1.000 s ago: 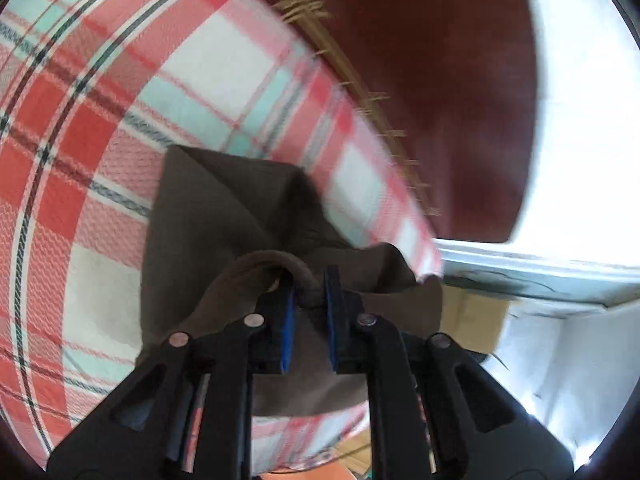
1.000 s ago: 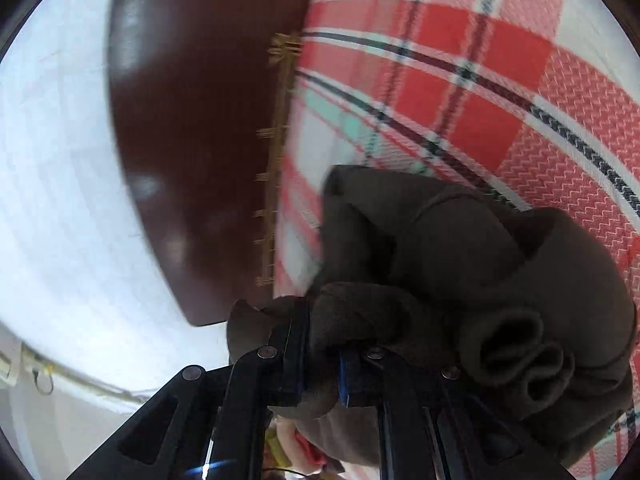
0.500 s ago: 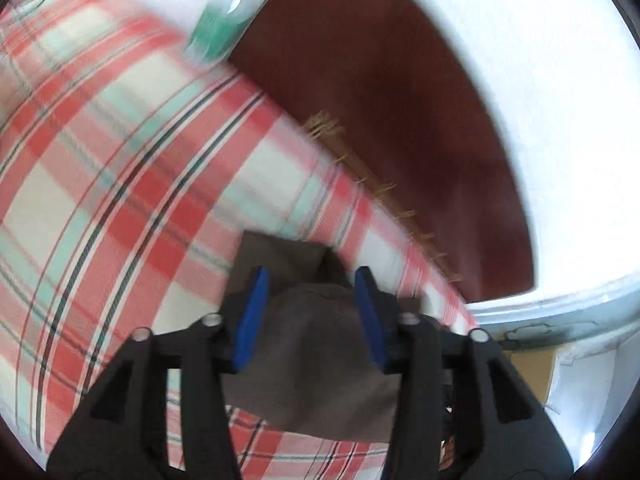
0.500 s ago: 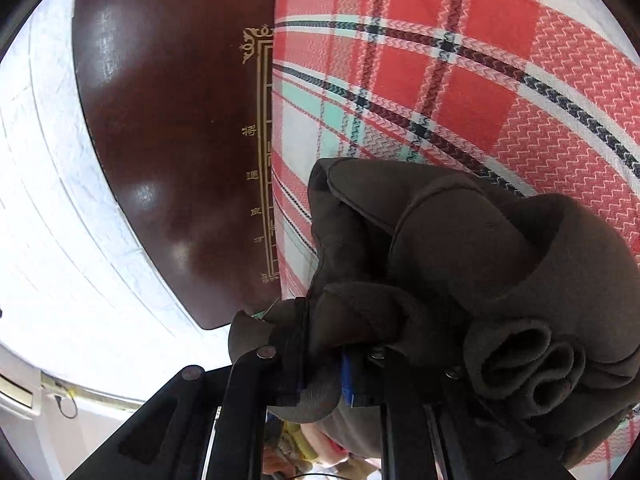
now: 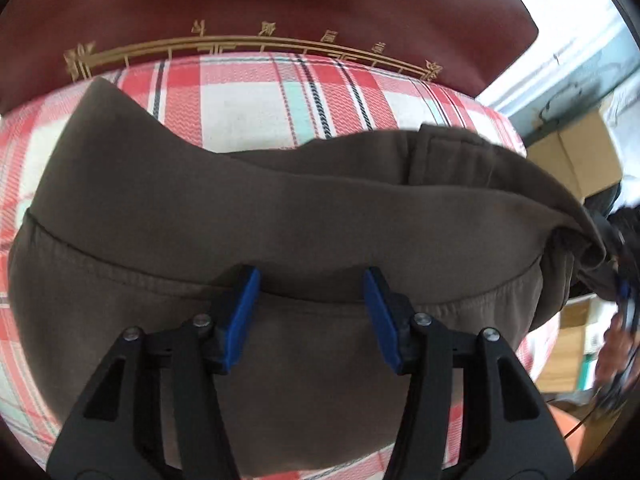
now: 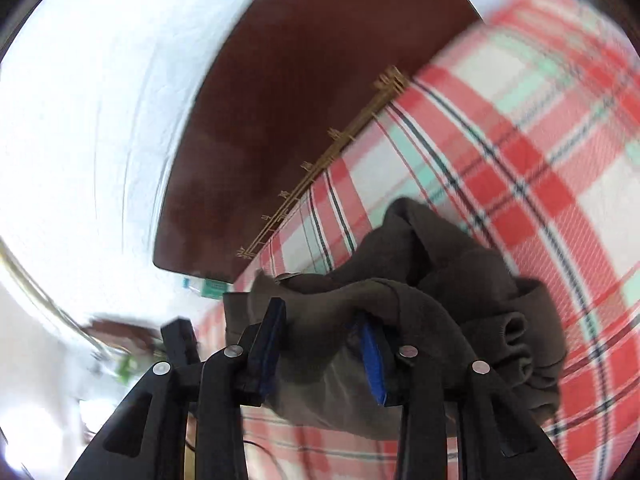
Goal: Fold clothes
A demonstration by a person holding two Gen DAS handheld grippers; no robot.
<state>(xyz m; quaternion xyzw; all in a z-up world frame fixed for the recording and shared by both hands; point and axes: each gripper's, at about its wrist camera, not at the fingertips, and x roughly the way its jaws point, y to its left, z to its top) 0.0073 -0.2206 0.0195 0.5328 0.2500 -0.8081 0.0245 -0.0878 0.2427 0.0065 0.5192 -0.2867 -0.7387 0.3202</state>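
Note:
A brown garment (image 5: 280, 216) lies spread across the red, white and mint plaid cloth (image 5: 248, 108). Its seamed hem runs left to right just beyond my left gripper (image 5: 310, 304), which hovers open above the fabric with nothing between its blue pads (image 5: 240, 316). In the right wrist view the same garment (image 6: 440, 280) is bunched in rolls on the plaid cloth (image 6: 520, 160). My right gripper (image 6: 322, 352) is open, its pads wide apart, with a fold of fabric draped over and between them. The view is blurred by motion.
A dark red wooden board (image 5: 280, 0) with a gold line trim (image 5: 256, 42) borders the plaid cloth on the far side. Cardboard boxes (image 5: 576, 160) stand at the right. A white wall (image 6: 100, 120) and a green-labelled bottle (image 6: 208, 286) lie beyond the cloth's edge.
My left gripper let go a second ago and now hangs open over the spread garment. My right gripper, shut on a fold until half a second ago, has opened.

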